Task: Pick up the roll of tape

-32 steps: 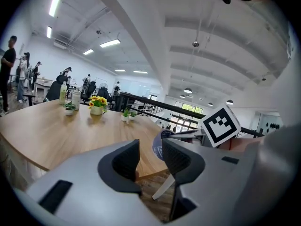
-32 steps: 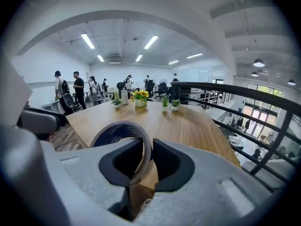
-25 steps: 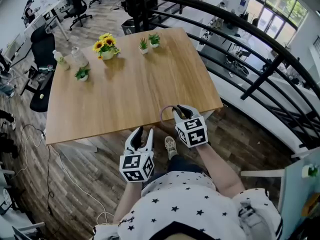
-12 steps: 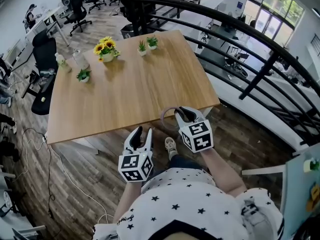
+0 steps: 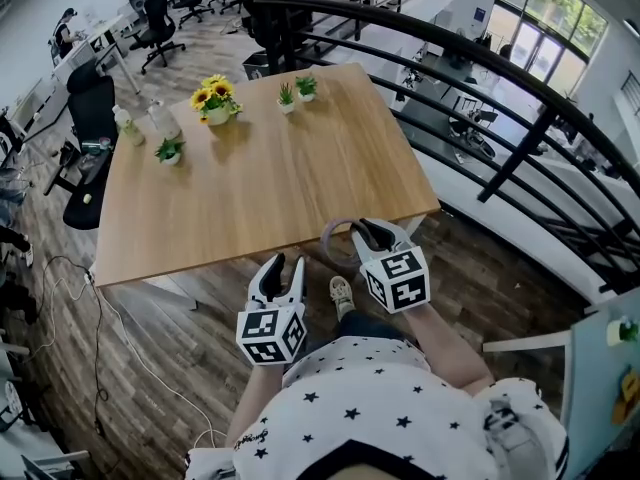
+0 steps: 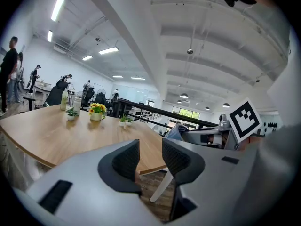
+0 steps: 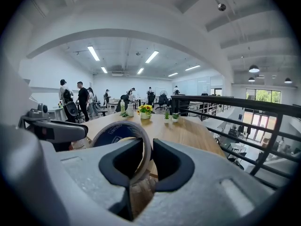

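1. Where the wooden table (image 5: 250, 188) ends nearest the person, the roll of tape (image 5: 338, 240) hangs in the air, standing on edge. In the head view its ring overlaps the table's near edge.
2. The right gripper (image 5: 373, 234) has the roll. Its jaws are partly closed and pinch one side of the ring's wall, with one pad inside the ring and the other outside, as the right gripper view shows.
3. That same view shows the roll's inner face as blue, with print too small to read, and its outer face as pale tan.
4. The left gripper (image 6: 150, 157) holds nothing. Its jaws stand a little apart, and only the table's edge, a white table leg and the plank floor show through the gap.
5. Seen from the head camera, the left gripper sits lower and to the left of the right one. It is off the table, over the floor, and near the roll without touching it.
6. Along the table's far side stand a pot of sunflowers (image 5: 213, 98) and, to its right, two small potted plants (image 5: 286, 95).
7. A third small plant (image 5: 168, 151) sits near the left edge, with two bottles (image 5: 158, 118) just beyond it.
8. A black railing (image 5: 480, 78) runs past the table's right side, and office chairs (image 5: 85, 108) stand at the left.
9. The person's star-print shirt (image 5: 370, 408) fills the bottom of the head view, and a shoe (image 5: 342, 293) shows between the grippers.
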